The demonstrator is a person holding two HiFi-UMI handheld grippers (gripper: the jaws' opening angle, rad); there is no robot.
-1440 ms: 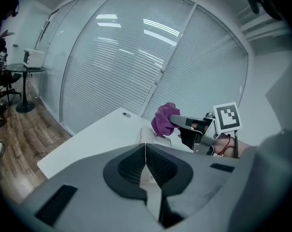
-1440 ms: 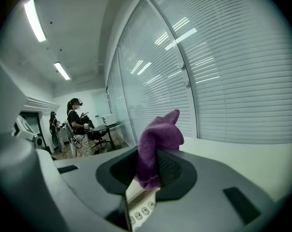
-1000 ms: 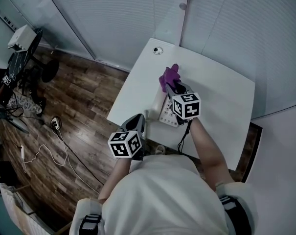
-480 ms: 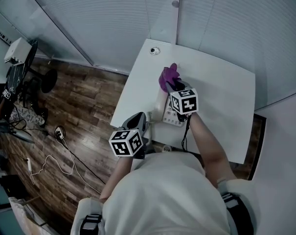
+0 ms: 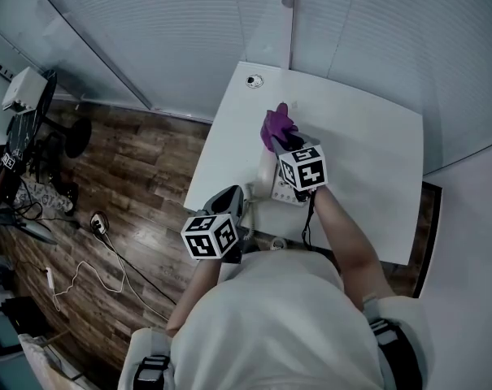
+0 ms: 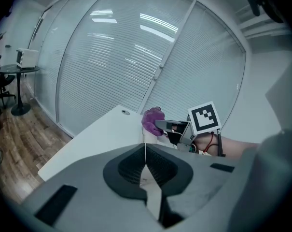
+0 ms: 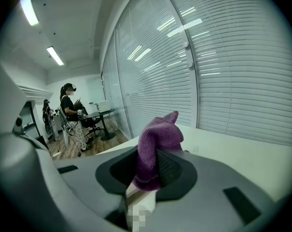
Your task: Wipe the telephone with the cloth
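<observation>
A white telephone [image 5: 267, 179] lies on the white table [image 5: 367, 161], its keypad just under my right gripper's marker cube. My right gripper [image 5: 285, 143] is shut on a purple cloth [image 5: 276, 127], which bunches out past the fingertips over the phone's far end. In the right gripper view the cloth [image 7: 155, 139] fills the gap of the right gripper [image 7: 148, 170], with a strip of the telephone [image 7: 136, 196] below it. My left gripper [image 5: 232, 197] hangs at the table's near left edge, shut and empty. In its own view the left gripper [image 6: 145, 161] shows both jaws meeting.
A round cable port [image 5: 253, 80] sits at the table's far left corner. Window blinds [image 5: 189, 23] run behind the table. Wood floor [image 5: 124, 185] with cables lies to the left. A person [image 7: 71, 112] stands by a desk far off.
The head view has shifted slightly. Both grippers keep about the same places, and the cloth stays clamped over the phone's far end.
</observation>
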